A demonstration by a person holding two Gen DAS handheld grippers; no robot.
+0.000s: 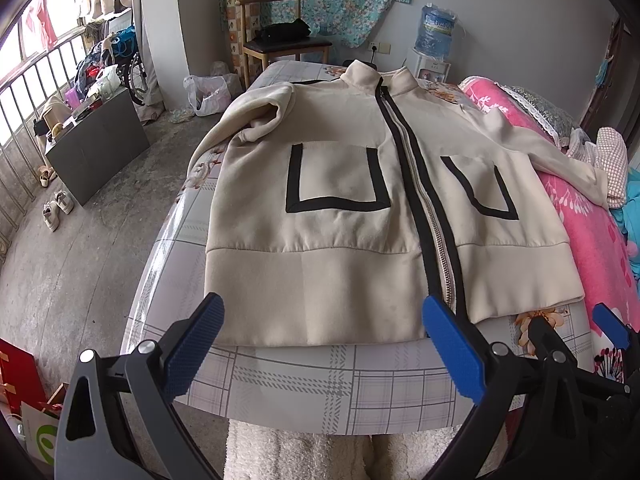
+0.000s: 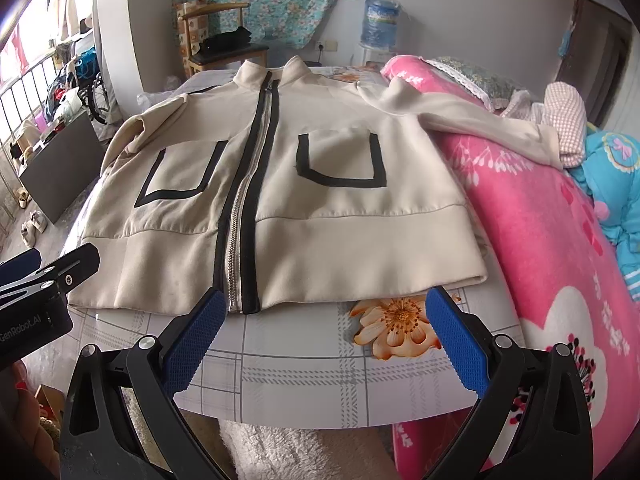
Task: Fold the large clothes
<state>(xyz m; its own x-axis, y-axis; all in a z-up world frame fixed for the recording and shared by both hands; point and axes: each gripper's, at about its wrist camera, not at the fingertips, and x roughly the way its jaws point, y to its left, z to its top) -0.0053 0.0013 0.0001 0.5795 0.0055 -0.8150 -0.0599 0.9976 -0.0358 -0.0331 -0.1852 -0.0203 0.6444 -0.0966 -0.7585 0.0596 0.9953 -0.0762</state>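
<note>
Left wrist view: left hand-held gripper (image 1: 322,344) spread wide, empty, hovering just short of the hem of the cream jacket (image 1: 340,184), spread flat on the bed (image 1: 320,384), zipper running away lengthwise.

Right wrist view: right hand-held gripper (image 2: 322,336) likewise spread, empty, facing the jacket's hem, about equally near.

Grey wall (image 1: 500,8); wooden chair (image 1: 276,32) (daylit window (image 1: 36,52))

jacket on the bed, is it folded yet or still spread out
Spread out, not folded: the jacket lies flat, front up, zipped, both pockets showing, and one sleeve stretches out over the pink blanket.
</note>
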